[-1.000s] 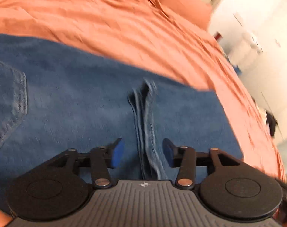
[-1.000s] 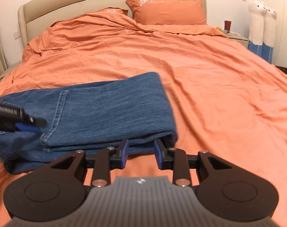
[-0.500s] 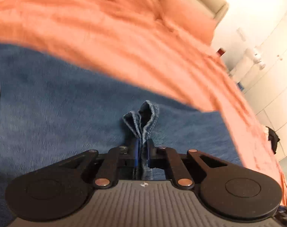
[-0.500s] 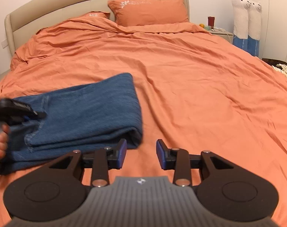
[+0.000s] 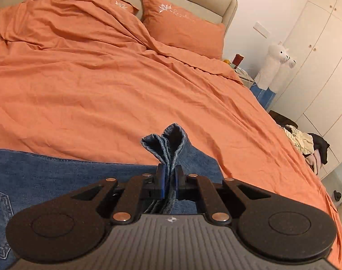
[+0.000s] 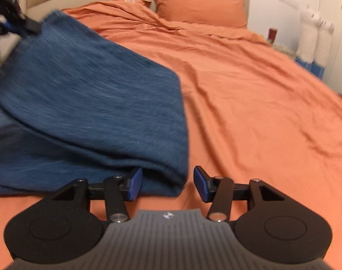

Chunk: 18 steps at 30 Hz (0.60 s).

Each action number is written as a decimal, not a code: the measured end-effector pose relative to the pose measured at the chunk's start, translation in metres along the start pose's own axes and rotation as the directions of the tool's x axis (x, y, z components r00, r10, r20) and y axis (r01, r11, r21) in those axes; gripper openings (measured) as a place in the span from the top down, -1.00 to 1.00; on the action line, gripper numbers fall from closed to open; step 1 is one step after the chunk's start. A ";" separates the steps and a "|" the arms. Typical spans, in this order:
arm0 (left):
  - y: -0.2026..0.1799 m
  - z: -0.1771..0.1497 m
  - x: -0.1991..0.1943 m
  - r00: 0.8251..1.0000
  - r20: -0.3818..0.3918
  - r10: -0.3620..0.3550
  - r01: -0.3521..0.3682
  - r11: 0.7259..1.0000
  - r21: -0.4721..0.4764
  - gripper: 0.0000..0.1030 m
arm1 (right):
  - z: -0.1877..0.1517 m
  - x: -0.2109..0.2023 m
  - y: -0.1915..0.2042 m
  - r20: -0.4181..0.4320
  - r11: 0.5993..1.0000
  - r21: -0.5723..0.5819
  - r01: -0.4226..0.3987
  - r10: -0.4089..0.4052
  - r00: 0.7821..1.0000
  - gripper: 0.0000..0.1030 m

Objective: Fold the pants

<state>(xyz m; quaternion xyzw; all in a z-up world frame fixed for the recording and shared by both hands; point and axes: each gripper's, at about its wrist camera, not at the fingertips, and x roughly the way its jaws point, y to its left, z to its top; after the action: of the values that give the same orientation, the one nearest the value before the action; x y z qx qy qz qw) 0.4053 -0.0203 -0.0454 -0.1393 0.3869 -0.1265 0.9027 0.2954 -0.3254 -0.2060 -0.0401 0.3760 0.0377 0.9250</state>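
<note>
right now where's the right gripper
In the right wrist view, the right gripper sits open at the jeans' near folded corner, low over the orange duvet.

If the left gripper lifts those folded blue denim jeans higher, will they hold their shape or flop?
Likely flop: the folded blue denim jeans already drape from the left gripper to the orange bedsheet. Probably fairly heavy, several layers thick. The pinched denim bunches, so slipping seems unlikely.

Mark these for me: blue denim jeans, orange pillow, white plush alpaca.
blue denim jeans [image 6: 92,103]: right wrist view, lifted top layer.
orange pillow [image 5: 184,33]: left wrist view, middle of the front face.
white plush alpaca [image 5: 273,65]: left wrist view, body below the head.
</note>
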 end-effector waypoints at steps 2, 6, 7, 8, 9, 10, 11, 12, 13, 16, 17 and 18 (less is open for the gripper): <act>-0.002 0.007 0.000 1.000 0.011 0.003 -0.003 1.000 -0.016 0.84 | 0.000 0.002 -0.009 -0.012 1.000 -0.003 0.008 -0.008 1.000 0.59; 0.008 0.014 0.000 0.999 0.006 0.044 -0.044 0.999 0.010 0.85 | -0.001 -0.007 -0.026 -0.007 0.997 0.032 -0.063 0.063 0.998 0.94; 0.014 0.011 0.009 0.996 -0.011 0.089 -0.089 0.996 0.026 0.85 | 0.000 -0.007 -0.028 -0.009 0.996 0.045 -0.082 0.082 0.997 0.98; 0.022 0.006 0.019 0.992 -0.029 0.126 -0.125 0.992 0.033 0.85 | 0.000 -0.007 -0.027 -0.008 0.995 0.045 -0.092 0.092 0.996 0.99; 0.031 0.001 0.030 0.987 -0.053 0.152 -0.151 0.988 0.031 0.85 | -0.001 -0.007 -0.026 -0.010 0.995 0.038 -0.097 0.097 0.995 0.99; 0.042 -0.007 0.043 0.981 -0.085 0.172 -0.171 0.985 0.021 0.85 | -0.002 -0.005 -0.024 -0.017 0.994 0.031 -0.101 0.101 0.995 1.00; 0.053 -0.015 0.055 0.977 -0.113 0.184 -0.184 0.983 0.008 0.85 | -0.004 -0.003 -0.022 -0.025 0.994 0.024 -0.105 0.105 0.994 1.00; 0.063 -0.023 0.067 0.972 -0.141 0.190 -0.193 0.981 -0.008 0.85 | -0.007 -0.001 -0.021 -0.033 0.994 0.018 -0.106 0.106 0.994 1.00; 0.072 -0.029 0.076 0.969 -0.158 0.191 -0.197 0.980 -0.026 0.85 | -0.009 0.001 -0.020 -0.041 0.994 0.016 -0.106 0.106 0.993 1.00; 0.089 -0.045 0.098 0.963 -0.186 0.196 -0.209 0.976 -0.055 0.84 | -0.016 0.008 -0.018 -0.064 0.994 0.016 -0.110 0.111 0.992 1.00; 0.092 -0.050 0.103 0.962 -0.190 0.195 -0.209 0.976 -0.055 0.84 | -0.016 0.010 -0.019 -0.070 0.994 0.017 -0.112 0.113 0.991 1.00; 0.095 -0.053 0.108 0.962 -0.194 0.192 -0.207 0.977 -0.058 0.83 | -0.018 0.012 -0.020 -0.074 0.993 0.020 -0.116 0.117 0.990 1.00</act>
<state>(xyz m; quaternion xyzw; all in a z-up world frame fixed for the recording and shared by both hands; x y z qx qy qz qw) 0.4501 0.0236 -0.1860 -0.1218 0.4867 -0.0322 0.8644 0.2937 -0.3466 -0.2259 -0.0123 0.4124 0.0874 0.9067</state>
